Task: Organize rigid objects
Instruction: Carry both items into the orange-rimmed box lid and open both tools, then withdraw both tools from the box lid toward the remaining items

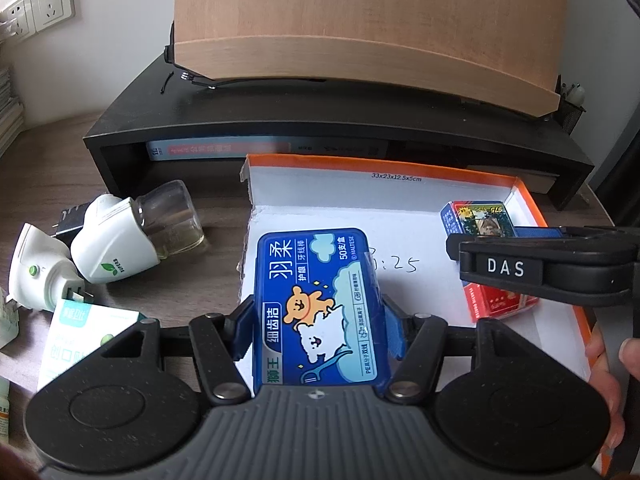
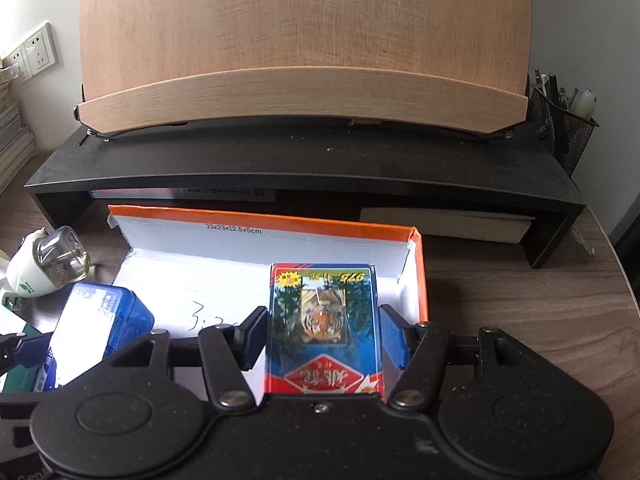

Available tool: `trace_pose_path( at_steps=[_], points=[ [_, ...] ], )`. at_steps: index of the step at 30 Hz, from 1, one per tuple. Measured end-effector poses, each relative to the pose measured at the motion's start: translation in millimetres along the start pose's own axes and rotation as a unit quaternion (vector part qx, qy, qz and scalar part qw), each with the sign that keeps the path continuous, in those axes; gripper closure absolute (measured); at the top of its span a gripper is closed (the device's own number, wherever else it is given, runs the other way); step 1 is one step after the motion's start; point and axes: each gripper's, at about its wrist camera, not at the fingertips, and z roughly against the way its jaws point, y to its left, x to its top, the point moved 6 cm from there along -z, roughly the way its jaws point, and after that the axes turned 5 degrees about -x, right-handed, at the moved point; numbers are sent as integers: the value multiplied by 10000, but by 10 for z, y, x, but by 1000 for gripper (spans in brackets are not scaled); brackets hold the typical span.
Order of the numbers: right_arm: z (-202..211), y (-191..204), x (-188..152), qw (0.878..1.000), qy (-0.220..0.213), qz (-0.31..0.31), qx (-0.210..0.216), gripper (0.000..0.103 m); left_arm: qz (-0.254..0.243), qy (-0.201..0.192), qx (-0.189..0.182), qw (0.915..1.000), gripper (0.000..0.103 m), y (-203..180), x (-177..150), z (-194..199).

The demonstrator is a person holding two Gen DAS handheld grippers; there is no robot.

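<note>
A blue floss-pick box point(image 1: 320, 300) with a bear picture sits between the pads of my left gripper point(image 1: 320, 328), which is shut on it. It hangs over the left part of a shallow white carton with an orange rim point(image 1: 380, 160). My right gripper point(image 2: 324, 336) is shut on a pack of playing cards point(image 2: 324, 320) with a tiger picture, over the right part of the same carton point(image 2: 260, 216). The left wrist view has the right gripper point(image 1: 508, 268) over the card pack point(image 1: 476, 216). The blue box point(image 2: 100, 320) shows at the left of the right wrist view.
Two white plug-in vaporizers point(image 1: 132, 236) point(image 1: 36, 276) and a white-green box point(image 1: 88, 332) lie left of the carton. A black desk riser point(image 1: 320, 120) with a wooden board point(image 1: 360, 40) stands behind. A mesh pen holder point(image 2: 564, 128) is at the right. A person's fingers point(image 1: 624, 356) show.
</note>
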Motion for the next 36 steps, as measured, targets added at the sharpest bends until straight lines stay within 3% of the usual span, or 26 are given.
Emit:
trace_pose_path(
  at_steps=[13, 16, 17, 18, 27, 36],
  points=[
    [642, -266, 23, 9978, -641, -194, -15, 31, -236, 80, -179, 9995, 40, -228, 203, -295],
    [763, -300, -8, 9971, -723, -226, -120, 28, -342, 117, -205, 9991, 37, -312, 243, -322],
    [797, -309, -21, 9969, -735, -240, -140, 28, -358, 105, -231, 9990, 29, -330, 248, -299],
    [832, -319, -35, 9968, -735, -267, -151, 28, -362, 74, -241, 9990, 23, -339, 250, -259],
    [1117, -251, -207, 9957, -549, -734, -116, 19, -285, -12, -73, 9996, 5, -127, 141, 367],
    [1337, 323, -446, 9961, -204, -823, 256, 18, 56, -95, 177, 9998, 1, 460, -98, 987]
  ],
)
